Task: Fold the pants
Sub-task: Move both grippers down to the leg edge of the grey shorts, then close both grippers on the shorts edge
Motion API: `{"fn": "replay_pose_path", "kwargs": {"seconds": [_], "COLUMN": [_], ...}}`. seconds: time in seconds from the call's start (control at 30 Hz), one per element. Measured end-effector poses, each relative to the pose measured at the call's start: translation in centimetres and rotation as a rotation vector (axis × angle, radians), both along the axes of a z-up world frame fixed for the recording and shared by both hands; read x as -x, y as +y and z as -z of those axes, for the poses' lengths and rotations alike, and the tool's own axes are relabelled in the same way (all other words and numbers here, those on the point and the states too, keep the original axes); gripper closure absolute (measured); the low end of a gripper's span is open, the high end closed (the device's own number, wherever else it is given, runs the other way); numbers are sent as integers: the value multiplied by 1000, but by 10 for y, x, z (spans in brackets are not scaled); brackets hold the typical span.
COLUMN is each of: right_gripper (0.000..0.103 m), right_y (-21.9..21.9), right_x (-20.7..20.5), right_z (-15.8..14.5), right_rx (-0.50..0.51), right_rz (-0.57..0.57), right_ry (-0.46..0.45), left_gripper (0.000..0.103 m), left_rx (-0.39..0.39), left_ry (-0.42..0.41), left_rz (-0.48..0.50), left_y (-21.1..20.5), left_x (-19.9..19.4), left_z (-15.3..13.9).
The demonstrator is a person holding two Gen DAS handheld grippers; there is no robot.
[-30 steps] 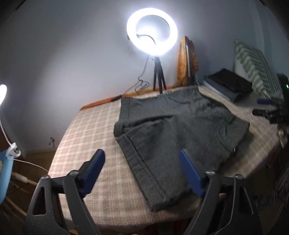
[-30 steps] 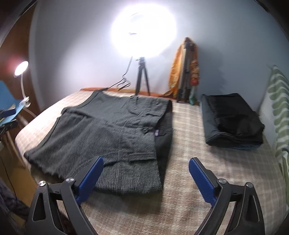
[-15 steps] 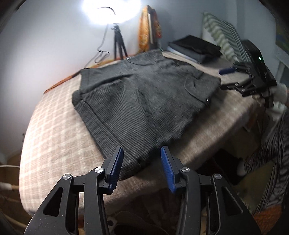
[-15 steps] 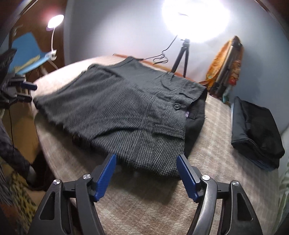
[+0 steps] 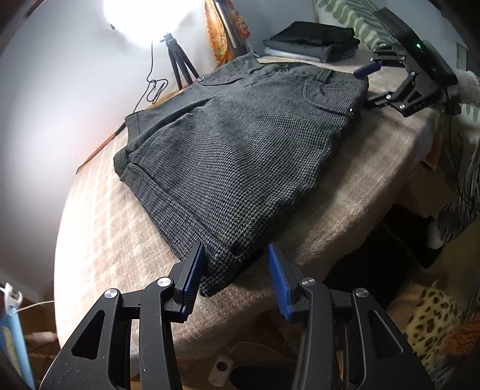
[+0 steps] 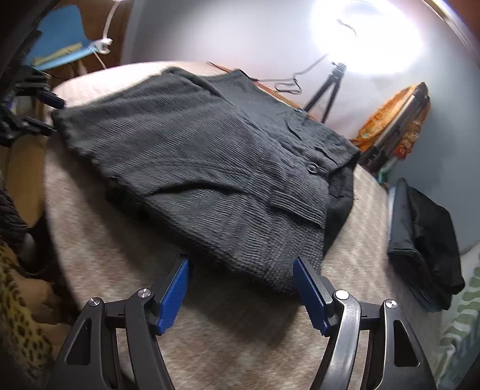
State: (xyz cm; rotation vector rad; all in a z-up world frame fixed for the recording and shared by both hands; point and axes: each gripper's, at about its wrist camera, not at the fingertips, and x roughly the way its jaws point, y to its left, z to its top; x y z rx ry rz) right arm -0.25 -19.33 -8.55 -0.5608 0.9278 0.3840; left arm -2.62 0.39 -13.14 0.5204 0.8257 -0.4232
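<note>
Dark grey checked pants (image 5: 240,144) lie flat on the beige plaid bed cover (image 5: 99,240), legs folded one over the other. My left gripper (image 5: 235,282) is open, its blue pads on either side of the hem corner at the near bed edge. My right gripper (image 6: 243,288) is open, low at the waistband corner of the pants (image 6: 210,168). The right gripper also shows in the left wrist view (image 5: 369,87) at the far waist end. The left gripper shows at the hem end in the right wrist view (image 6: 42,115).
A ring light on a tripod (image 5: 177,63) stands at the wall. A folded black garment stack (image 6: 426,243) lies on the bed beside the pants. A striped pillow (image 5: 354,21) sits behind it. A leopard-print fabric (image 5: 432,324) lies below the bed edge.
Both grippers have dropped lower and closer to the pants. The left now straddles the hem corner; the right sits at the waistband corner. Both jaws have narrowed compared with a second ago.
</note>
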Motion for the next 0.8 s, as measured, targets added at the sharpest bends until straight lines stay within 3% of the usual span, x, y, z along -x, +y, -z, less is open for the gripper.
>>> {"fn": "replay_pose_path", "kwargs": {"seconds": [0.07, 0.33, 0.4, 0.43, 0.63, 0.8], "right_gripper": [34, 68, 82, 85, 89, 91], "right_y": [1, 11, 12, 13, 19, 19], "right_x": [-4, -6, -6, -6, -16, -31], "right_z": [2, -7, -14, -17, -49, -74], "right_rx": [7, 5, -17, -27, -68, -110], "right_rz": [8, -18, -17, -18, 22, 64], "right_ry": [2, 5, -2, -6, -103, -169], "left_gripper": [65, 89, 90, 90, 91, 92], "left_rx": [-3, 47, 81, 103, 198, 190], "left_ry": [1, -7, -23, -38, -98, -172], "left_rz": [1, -17, -33, -44, -100, -118], "left_y": [1, 5, 8, 10, 23, 25], "left_x": [-4, -13, -18, -20, -45, -66], "left_z": [2, -6, -15, -22, -56, -79]}}
